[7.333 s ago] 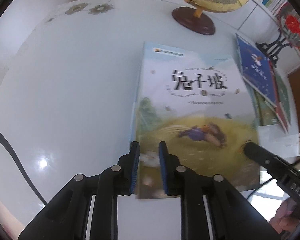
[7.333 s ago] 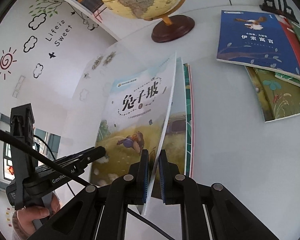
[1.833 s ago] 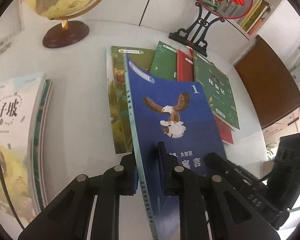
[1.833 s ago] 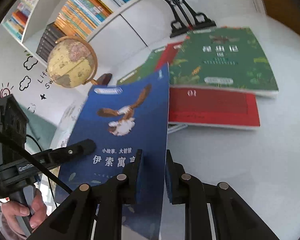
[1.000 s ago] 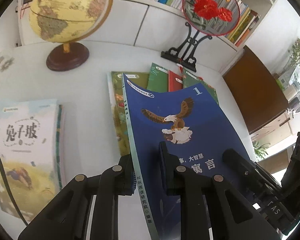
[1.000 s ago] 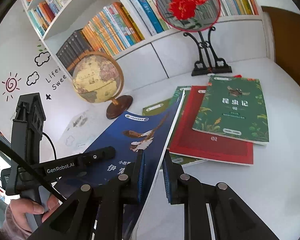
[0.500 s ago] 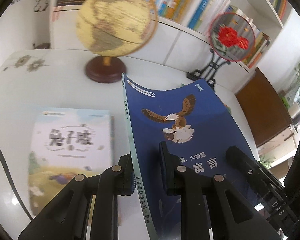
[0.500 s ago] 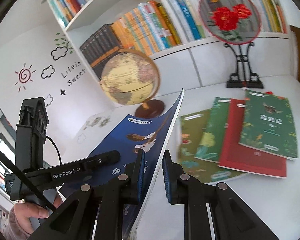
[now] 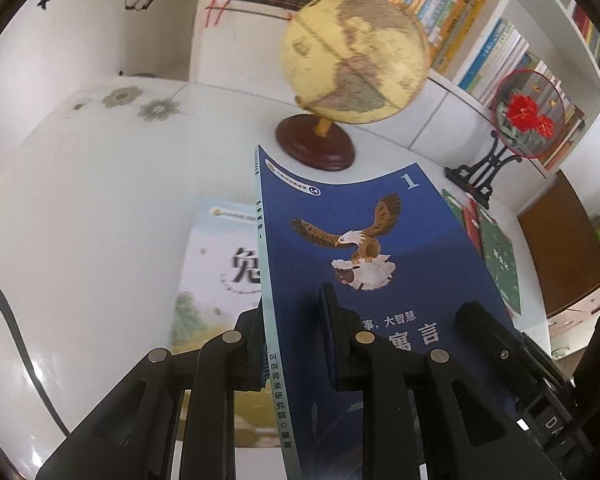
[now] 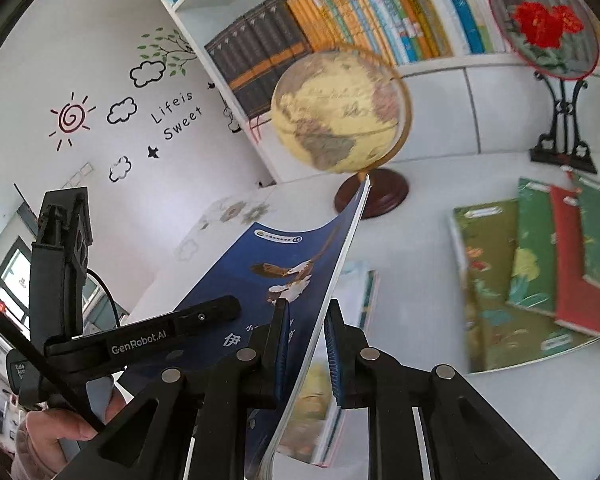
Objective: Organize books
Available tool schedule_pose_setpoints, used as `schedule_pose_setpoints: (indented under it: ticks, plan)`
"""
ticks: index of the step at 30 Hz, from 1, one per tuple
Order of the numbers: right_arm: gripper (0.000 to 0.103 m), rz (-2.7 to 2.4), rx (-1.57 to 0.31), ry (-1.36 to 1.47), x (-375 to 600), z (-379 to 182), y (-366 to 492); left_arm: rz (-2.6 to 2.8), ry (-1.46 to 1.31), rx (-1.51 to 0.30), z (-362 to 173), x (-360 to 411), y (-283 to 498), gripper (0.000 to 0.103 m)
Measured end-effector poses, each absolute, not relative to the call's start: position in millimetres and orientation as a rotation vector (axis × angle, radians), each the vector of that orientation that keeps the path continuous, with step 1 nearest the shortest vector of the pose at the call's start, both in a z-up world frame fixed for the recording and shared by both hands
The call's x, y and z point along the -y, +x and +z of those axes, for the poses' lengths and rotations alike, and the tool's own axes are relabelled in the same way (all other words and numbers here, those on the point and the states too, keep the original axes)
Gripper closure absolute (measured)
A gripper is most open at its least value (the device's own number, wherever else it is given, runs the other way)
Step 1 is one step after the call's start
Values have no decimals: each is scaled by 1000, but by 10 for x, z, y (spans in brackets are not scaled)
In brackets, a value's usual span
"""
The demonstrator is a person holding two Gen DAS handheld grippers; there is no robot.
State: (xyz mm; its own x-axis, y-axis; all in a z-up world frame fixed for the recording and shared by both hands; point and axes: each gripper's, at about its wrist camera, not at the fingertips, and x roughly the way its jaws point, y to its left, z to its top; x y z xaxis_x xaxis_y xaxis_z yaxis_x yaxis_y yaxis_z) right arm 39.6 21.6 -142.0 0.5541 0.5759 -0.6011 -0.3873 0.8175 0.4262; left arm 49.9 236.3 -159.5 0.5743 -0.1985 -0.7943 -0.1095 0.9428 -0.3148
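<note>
Centre frame, the blue eagle book (image 9: pixel 364 264) is pinched along its spine by the left tool (image 9: pixel 296 340) and along its open edge by the right tool (image 10: pixel 306 340), held above the pale book (image 9: pixel 216 264) lying on the white bench (image 9: pixel 92 208). Upper centre, the globe (image 9: pixel 352 60) stands behind; green and red books (image 10: pixel 540 264) lie fanned at right.

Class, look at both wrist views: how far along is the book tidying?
Done: a pale book lies flat on the table. In hand: both grippers hold the blue eagle book raised above it. Left: the green and red books lie fanned out near the globe.
</note>
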Motion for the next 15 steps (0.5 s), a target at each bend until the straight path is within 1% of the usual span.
schedule_pose_setpoints:
  ticks: [10, 15]
  plan:
    - [86, 535, -870, 346, -493, -1754, 417, -10, -365, -1011, -1876, -2626, 494, 86]
    - [86, 515, -895, 328, -560, -1855, 424, -5, -366, -1019, -1963, -2664, 520, 85]
